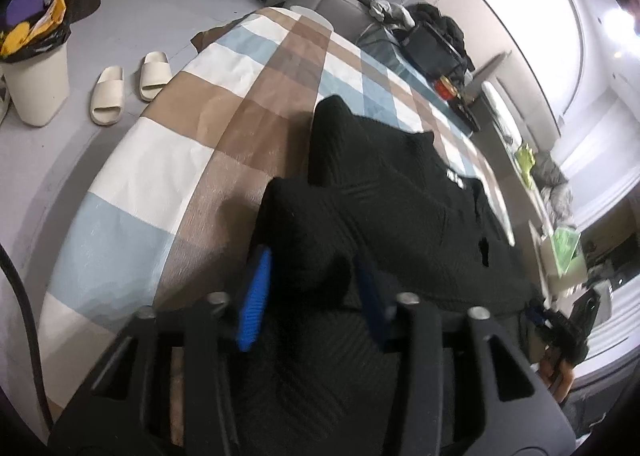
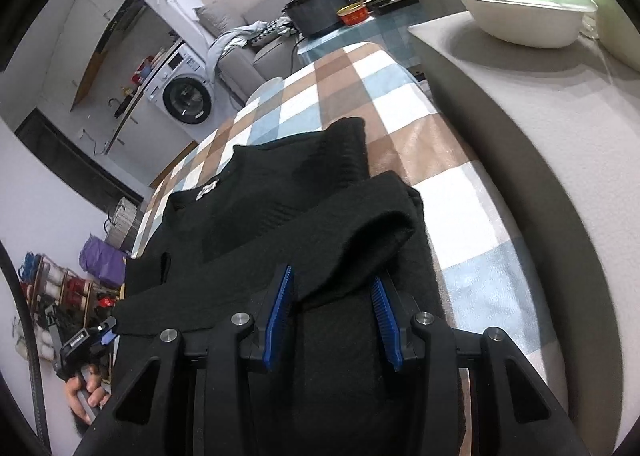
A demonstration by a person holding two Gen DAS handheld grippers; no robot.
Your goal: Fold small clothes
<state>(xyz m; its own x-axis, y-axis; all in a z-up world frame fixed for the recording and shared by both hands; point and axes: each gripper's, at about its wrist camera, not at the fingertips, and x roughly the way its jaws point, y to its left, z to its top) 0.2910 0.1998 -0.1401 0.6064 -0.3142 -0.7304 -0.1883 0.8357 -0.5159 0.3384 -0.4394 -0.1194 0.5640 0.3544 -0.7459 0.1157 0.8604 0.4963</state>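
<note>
1. The black sweater lies on the counter, which a checked cloth in white, brown and pale blue covers. The garment is partly folded, with a ribbed sleeve laid across the body.
2. In the left wrist view, the counter has a wide bare part to the left of the sweater, up to its rounded edge. In the right wrist view, a bare strip of cloth lies to the right of the sweater, and beyond it a pale curved ledge borders the counter.
3. The left gripper is partly closed, and a thick fold of the sweater sits between its blue pads. The pads press against the fabric.
4. The right gripper is also partly open, with a bundled fold of the sweater between its jaws. The cloth fills the gap and touches both pads.
5. In the right wrist view, the person's hand is visible low on the left, holding the handle of the other gripper.
6. On the floor beside the counter there are beige slippers and a cream bin. Farther away stands a washing machine, next to a grey sofa with clothes on it.
7. A white bowl rests on the ledge at the right.
</note>
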